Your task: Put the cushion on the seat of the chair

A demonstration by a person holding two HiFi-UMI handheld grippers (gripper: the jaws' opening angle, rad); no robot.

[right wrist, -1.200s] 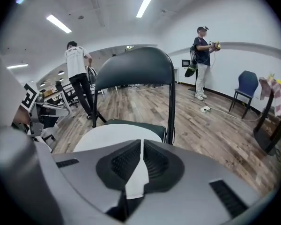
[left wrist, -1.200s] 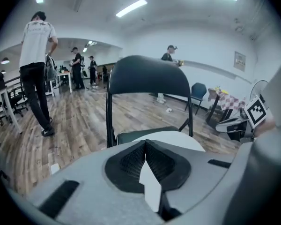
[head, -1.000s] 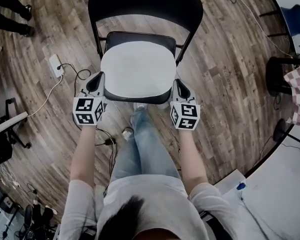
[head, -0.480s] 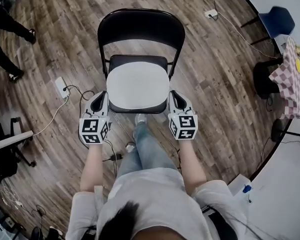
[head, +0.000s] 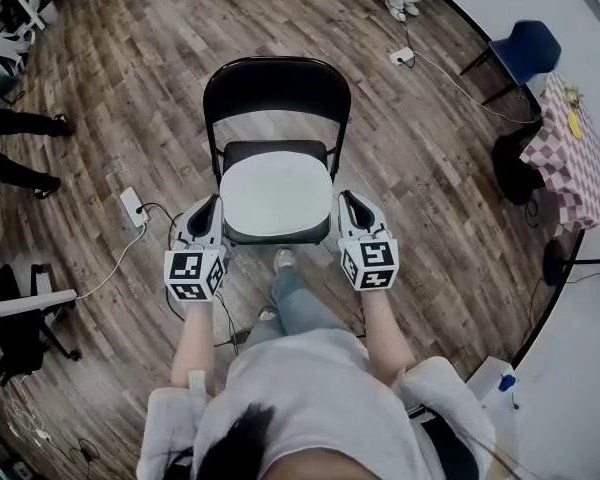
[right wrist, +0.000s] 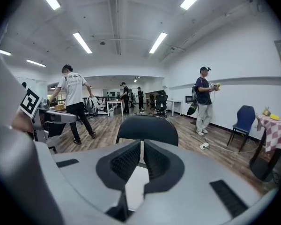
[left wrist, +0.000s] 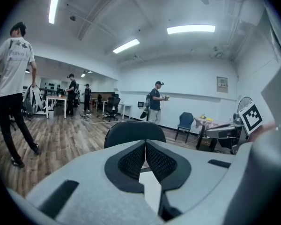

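A white cushion lies flat on the seat of the black folding chair, covering most of it. My left gripper hovers off the seat's left front corner and my right gripper off its right front corner, both raised above the seat and pointing at the backrest. Both are shut with nothing between the pads. In the left gripper view the shut gripper points at the chair back. The right gripper view shows its gripper the same way before the backrest.
A power strip with cables lies on the wood floor left of the chair. At the right stand a blue chair and a table with a checked cloth. A person's legs and an office chair base are at the left.
Both grippers have risen from beside the seat's front edge, still shut and empty. The head view has pulled back, so the chair looks smaller and farther. The cushion has stayed on the seat.
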